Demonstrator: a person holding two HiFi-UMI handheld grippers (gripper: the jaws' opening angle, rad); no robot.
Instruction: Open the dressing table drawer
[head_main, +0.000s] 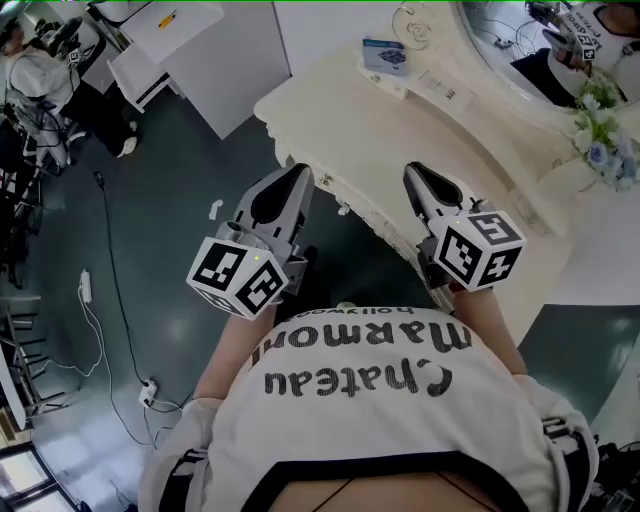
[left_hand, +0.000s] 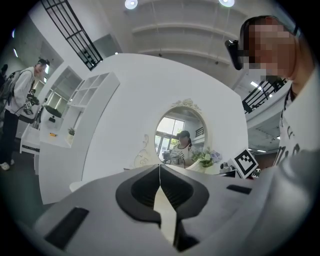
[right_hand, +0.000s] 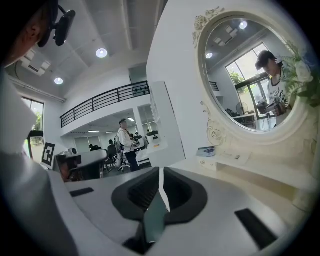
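Observation:
The cream dressing table (head_main: 400, 120) with its oval mirror (head_main: 520, 40) stands in front of me, at the upper right of the head view. Its carved front edge (head_main: 375, 215) runs between the two grippers, with a small pale knob (head_main: 343, 209) showing under it. My left gripper (head_main: 296, 176) hovers at the table's left front corner, jaws shut and empty (left_hand: 160, 169). My right gripper (head_main: 414, 172) is over the front edge of the tabletop, also shut with nothing in it (right_hand: 160, 171). The mirror (right_hand: 250, 75) fills the right gripper view's upper right.
A blue and white box (head_main: 384, 55) and a flower bunch (head_main: 603, 135) sit on the tabletop. A white shelf unit (head_main: 200, 50) stands at the back left. A cable and power strip (head_main: 85, 286) lie on the dark floor. Another person (head_main: 35, 80) stands at far left.

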